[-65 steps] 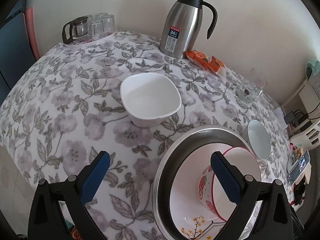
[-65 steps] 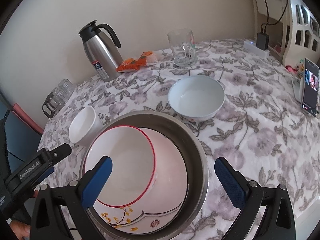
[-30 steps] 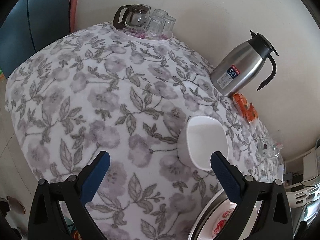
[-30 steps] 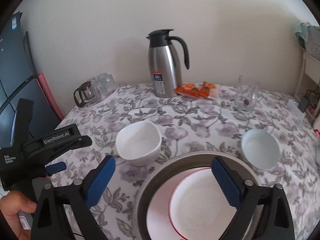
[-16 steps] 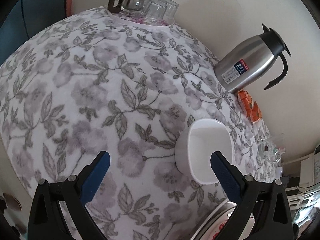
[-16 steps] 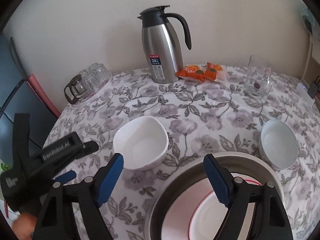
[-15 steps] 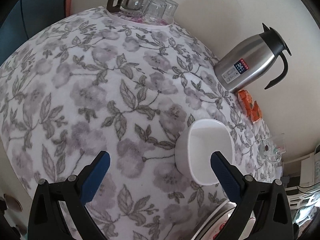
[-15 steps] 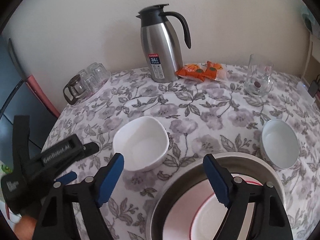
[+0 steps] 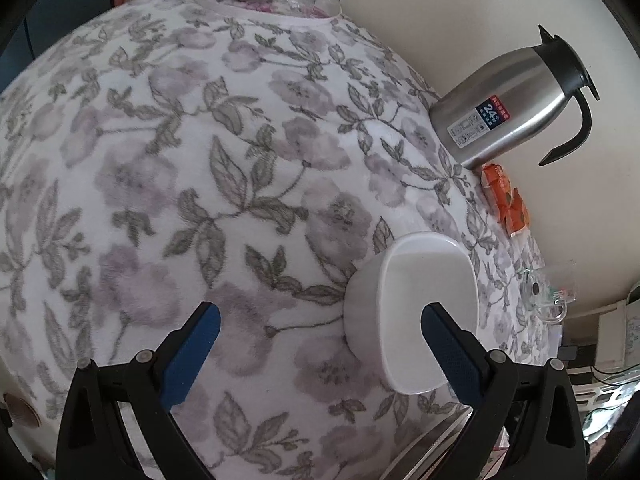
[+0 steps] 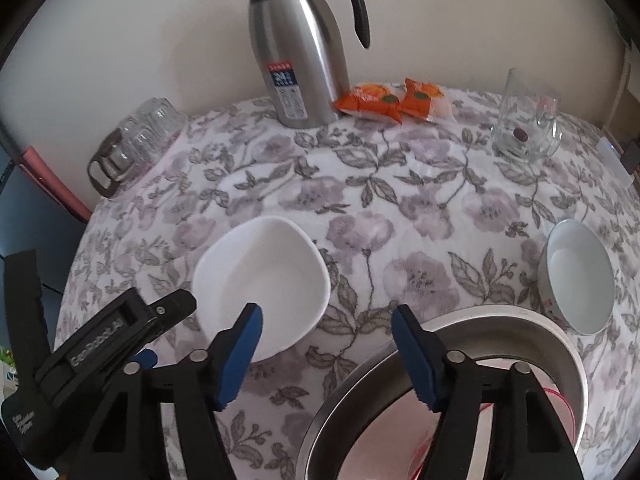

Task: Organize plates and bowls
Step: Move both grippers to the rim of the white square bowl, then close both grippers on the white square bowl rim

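Observation:
A white squarish bowl (image 9: 416,308) (image 10: 262,284) sits on the floral tablecloth. My left gripper (image 9: 320,340) is open; its right finger hangs over the bowl's inside and its left finger stands over bare cloth, so the bowl's near wall lies between them, untouched. My right gripper (image 10: 326,344) is open with its jaws closing; its left finger is over the bowl's near rim, and the right one over the rim of the steel basin (image 10: 576,364). The basin holds a red-rimmed bowl (image 10: 560,404), mostly hidden. A small round bowl (image 10: 578,280) stands at the right.
A steel thermos jug (image 10: 300,52) stands at the back by the wall, orange snack packets (image 10: 394,102) beside it. A glass mug (image 10: 524,128) is at the back right. A glass teapot with cups (image 10: 132,144) sits at the back left edge.
Both grippers sank and came closer to the white squarish bowl. The right gripper's fingers drew together. The left one's right finger now hangs over the bowl's inside.

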Action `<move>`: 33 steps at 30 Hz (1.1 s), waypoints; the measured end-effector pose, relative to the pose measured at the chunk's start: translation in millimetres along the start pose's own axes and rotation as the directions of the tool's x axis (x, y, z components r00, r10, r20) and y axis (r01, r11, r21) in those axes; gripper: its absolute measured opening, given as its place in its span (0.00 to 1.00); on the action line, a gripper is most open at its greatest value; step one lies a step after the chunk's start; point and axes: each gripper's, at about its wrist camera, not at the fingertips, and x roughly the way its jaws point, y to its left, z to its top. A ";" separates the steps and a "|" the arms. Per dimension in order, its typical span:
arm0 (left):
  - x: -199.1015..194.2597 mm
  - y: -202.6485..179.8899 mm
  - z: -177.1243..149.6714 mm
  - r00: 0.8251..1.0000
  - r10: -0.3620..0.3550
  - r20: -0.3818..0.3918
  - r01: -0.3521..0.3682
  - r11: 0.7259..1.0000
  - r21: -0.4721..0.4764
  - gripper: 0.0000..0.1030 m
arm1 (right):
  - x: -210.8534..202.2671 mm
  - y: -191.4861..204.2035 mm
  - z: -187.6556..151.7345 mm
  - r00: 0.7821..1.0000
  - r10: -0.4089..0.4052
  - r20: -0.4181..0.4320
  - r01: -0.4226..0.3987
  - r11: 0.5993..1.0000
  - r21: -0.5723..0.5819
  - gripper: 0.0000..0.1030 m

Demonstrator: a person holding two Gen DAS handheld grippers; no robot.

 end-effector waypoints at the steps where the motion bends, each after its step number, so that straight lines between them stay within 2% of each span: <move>1: 1.7 -0.8 1.0 1.000 -0.003 0.000 0.003 1.000 0.000 0.97 | 3.6 -1.3 1.1 1.000 -0.005 -0.008 0.005 1.000 0.007 0.62; 3: 4.1 -3.1 3.0 1.000 -0.007 0.004 0.007 1.000 0.006 0.96 | 10.3 -3.9 3.3 1.000 -0.009 -0.023 0.010 1.000 0.019 0.57; 7: 8.3 -7.3 7.8 1.000 -0.026 0.010 0.026 1.000 0.017 0.88 | 21.2 -5.0 6.3 0.999 -0.024 -0.043 0.025 0.999 0.026 0.47; 10: 13.4 -9.3 9.8 0.999 -0.035 0.004 0.035 0.999 0.023 0.78 | 29.5 -7.1 7.2 0.998 -0.029 -0.057 0.031 0.999 0.038 0.38; 12: 17.1 -11.4 10.8 0.999 -0.041 -0.001 0.041 0.999 0.030 0.73 | 34.3 -9.0 7.6 0.998 -0.026 -0.065 0.030 0.998 0.049 0.36; 15: 21.2 -14.7 11.8 0.999 -0.043 -0.003 0.043 0.998 0.040 0.61 | 40.3 -10.8 8.6 0.997 -0.010 -0.073 0.015 0.998 0.061 0.33; 18: 25.9 -16.9 12.6 0.999 -0.039 -0.006 0.039 0.998 0.049 0.45 | 43.6 -8.5 10.0 0.997 -0.009 -0.074 0.013 0.998 0.054 0.27; 20: 29.0 -17.2 13.0 0.999 -0.042 -0.008 0.042 0.998 0.047 0.32 | 46.0 -6.5 11.0 0.997 -0.007 -0.075 0.011 0.999 0.046 0.23; 23: 33.0 -18.7 13.0 0.998 -0.057 -0.012 0.057 0.997 0.049 0.21 | 49.7 -3.2 11.4 0.997 0.004 -0.075 -0.002 0.999 0.034 0.16; 25: 34.0 -19.4 13.1 0.998 -0.067 -0.008 0.068 0.997 0.048 0.17 | 50.6 -0.9 10.8 0.997 0.013 -0.072 -0.011 1.000 0.024 0.11; 28: 35.1 -20.8 12.9 0.997 -0.074 -0.009 0.074 0.996 0.051 0.11 | 49.6 2.1 9.8 0.998 0.014 -0.066 -0.014 1.000 0.008 0.09; 33: 33.0 -22.1 12.7 0.997 -0.071 -0.015 0.072 0.995 0.063 0.11 | 47.3 1.2 8.0 0.998 0.018 -0.066 -0.017 1.000 0.008 0.09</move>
